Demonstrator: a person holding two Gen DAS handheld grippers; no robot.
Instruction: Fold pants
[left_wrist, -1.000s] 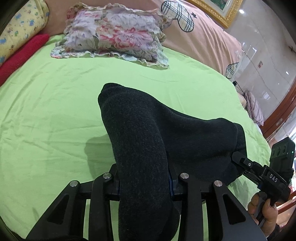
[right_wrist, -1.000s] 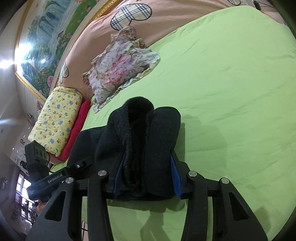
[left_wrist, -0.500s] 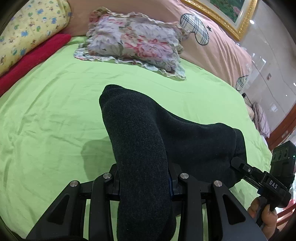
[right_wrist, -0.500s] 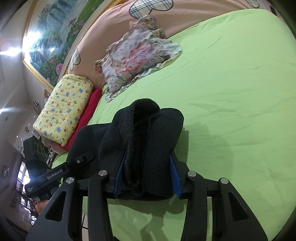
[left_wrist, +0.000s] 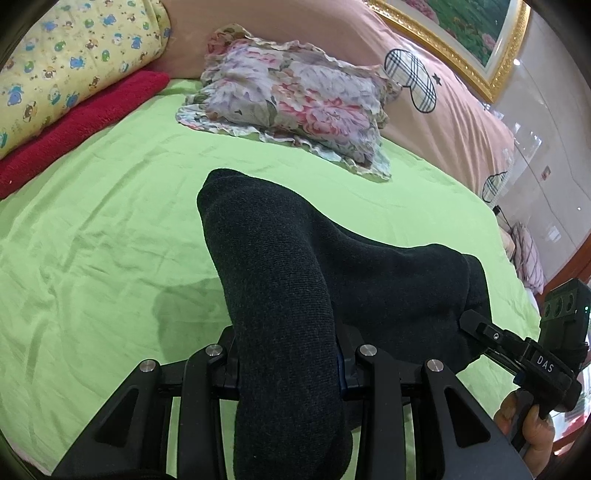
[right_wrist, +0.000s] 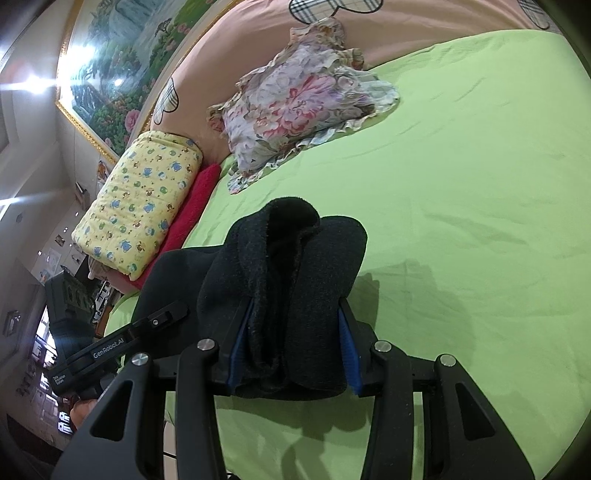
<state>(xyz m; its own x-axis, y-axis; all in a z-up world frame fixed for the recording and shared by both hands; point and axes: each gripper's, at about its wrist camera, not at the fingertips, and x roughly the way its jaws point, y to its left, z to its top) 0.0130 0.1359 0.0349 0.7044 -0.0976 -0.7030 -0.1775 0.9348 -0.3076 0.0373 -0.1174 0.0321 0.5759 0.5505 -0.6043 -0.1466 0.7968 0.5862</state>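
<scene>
Dark charcoal knit pants (left_wrist: 295, 280) hang bunched between both grippers, lifted above a lime green bed sheet (left_wrist: 110, 229). My left gripper (left_wrist: 288, 365) is shut on a thick fold of the pants that fills its jaws and hides the pads. In the left wrist view the right gripper (left_wrist: 480, 328) grips the pants' far right end, with a hand under it. My right gripper (right_wrist: 291, 343) is shut on a folded wad of the pants (right_wrist: 295, 280) showing fleecy lining, blue pads pressed on both sides. The left gripper (right_wrist: 162, 317) appears at the left of the right wrist view.
A floral ruffled pillow (left_wrist: 295, 99) lies on the sheet beyond the pants. A yellow patterned quilt (left_wrist: 66, 55) on a red blanket (left_wrist: 85, 118) sits at the bed's left. A pink headboard cover (left_wrist: 443, 92) and a framed painting (right_wrist: 110, 74) stand behind.
Both grippers have carried the pants across the bed toward the pillow and quilt, which now look nearer and more central. The grips on the pants have stayed the same.
</scene>
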